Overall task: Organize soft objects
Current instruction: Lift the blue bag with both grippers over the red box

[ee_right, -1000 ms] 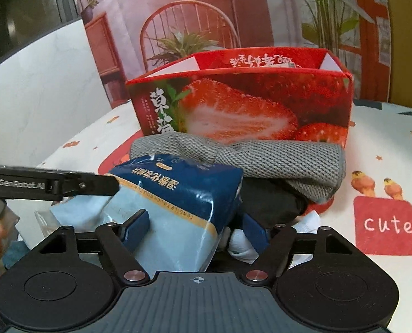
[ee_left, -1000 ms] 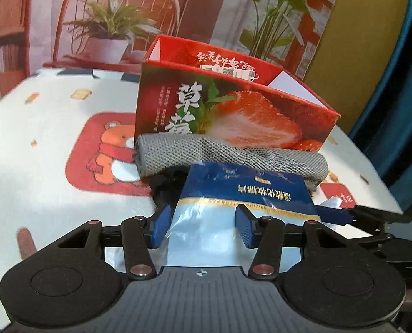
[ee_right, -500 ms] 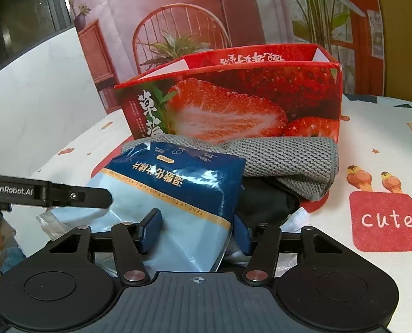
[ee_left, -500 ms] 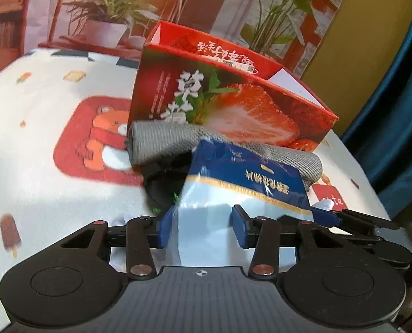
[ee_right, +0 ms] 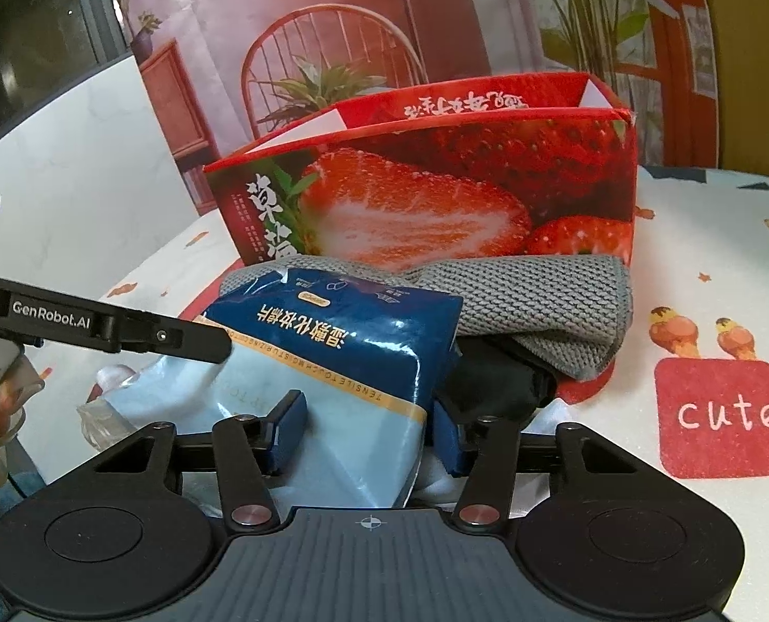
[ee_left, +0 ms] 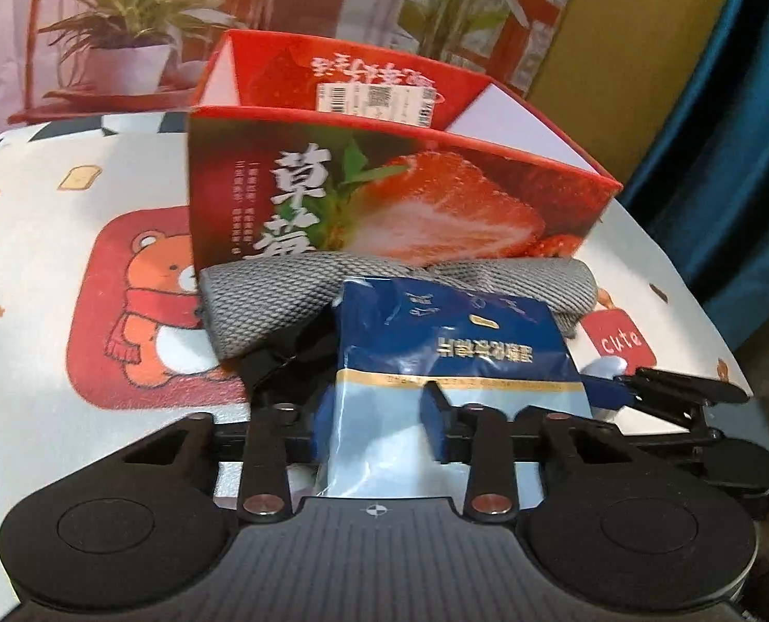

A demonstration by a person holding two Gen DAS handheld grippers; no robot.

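Observation:
A soft blue and pale-blue packet (ee_left: pixel 452 363) (ee_right: pixel 343 363) is held above the table by both grippers. My left gripper (ee_left: pixel 379 422) is shut on its left part. My right gripper (ee_right: pixel 366 435) is shut on its right part. Behind it a grey knitted cloth (ee_left: pixel 291 295) (ee_right: pixel 535 300) lies against the open red strawberry box (ee_left: pixel 384 197) (ee_right: pixel 436 197). A black soft item (ee_left: pixel 291 357) (ee_right: pixel 493 378) lies under the cloth.
The table has a white cloth with a bear patch (ee_left: pixel 141 311) and a red "cute" patch (ee_right: pixel 726 414). The left gripper's arm (ee_right: pixel 99 321) crosses the right wrist view. A blue curtain (ee_left: pixel 721 155) hangs at the right. A white item (ee_right: pixel 446 482) lies under the packet.
Both grippers have closed further on the packet and lifted it, moving it toward the box. The box's open top shows more in the left wrist view.

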